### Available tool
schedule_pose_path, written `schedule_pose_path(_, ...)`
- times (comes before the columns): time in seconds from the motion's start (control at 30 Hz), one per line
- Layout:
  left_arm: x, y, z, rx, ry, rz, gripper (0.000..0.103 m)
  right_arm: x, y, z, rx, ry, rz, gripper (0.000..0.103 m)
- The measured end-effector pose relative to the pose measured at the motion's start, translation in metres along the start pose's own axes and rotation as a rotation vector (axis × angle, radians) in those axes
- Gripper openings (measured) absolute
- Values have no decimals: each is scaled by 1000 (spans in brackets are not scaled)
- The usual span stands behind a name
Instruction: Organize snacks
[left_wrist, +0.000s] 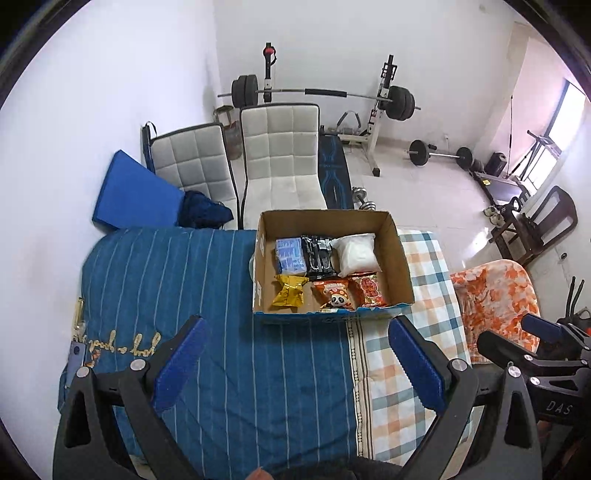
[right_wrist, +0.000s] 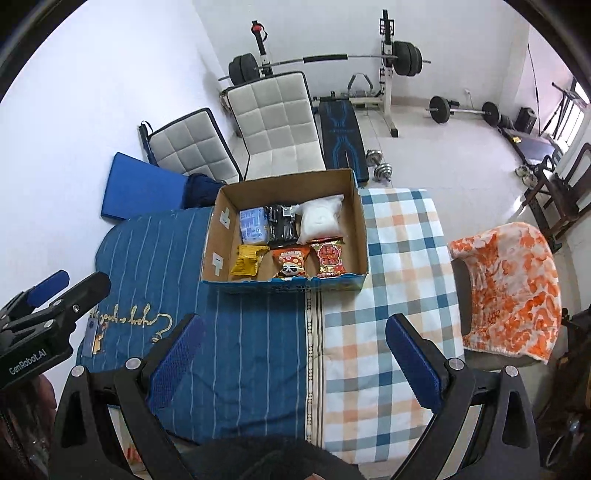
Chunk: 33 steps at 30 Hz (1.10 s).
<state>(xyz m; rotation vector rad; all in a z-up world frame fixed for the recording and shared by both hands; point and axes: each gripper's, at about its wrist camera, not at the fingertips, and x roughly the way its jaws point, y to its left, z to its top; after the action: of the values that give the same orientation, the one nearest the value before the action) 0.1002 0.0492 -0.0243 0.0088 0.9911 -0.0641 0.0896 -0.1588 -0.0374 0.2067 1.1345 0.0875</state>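
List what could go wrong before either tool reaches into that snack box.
The open cardboard box sits on soft bedding, so pushing down may tip or slide it. The snack packets are packed close: grabbing the panda-print orange packet may snag the gold foil packet or red packet beside it.

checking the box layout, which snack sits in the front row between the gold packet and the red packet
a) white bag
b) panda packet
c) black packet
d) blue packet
b: the panda packet lies in the front row of the cardboard box, with the gold packet on its left and the red packet on its right.
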Motion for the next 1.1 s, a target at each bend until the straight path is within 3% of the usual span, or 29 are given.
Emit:
schedule_pose_path(0.47, -27, 1, -5, -8, -54, 8, 100, -50, 14, -22, -23, -36, -4, 101)
schedule_pose_path(1.1, -25, -2, 5, -14, -114, 51, 103, -61, 6, 5, -15, -140, -73, 103)
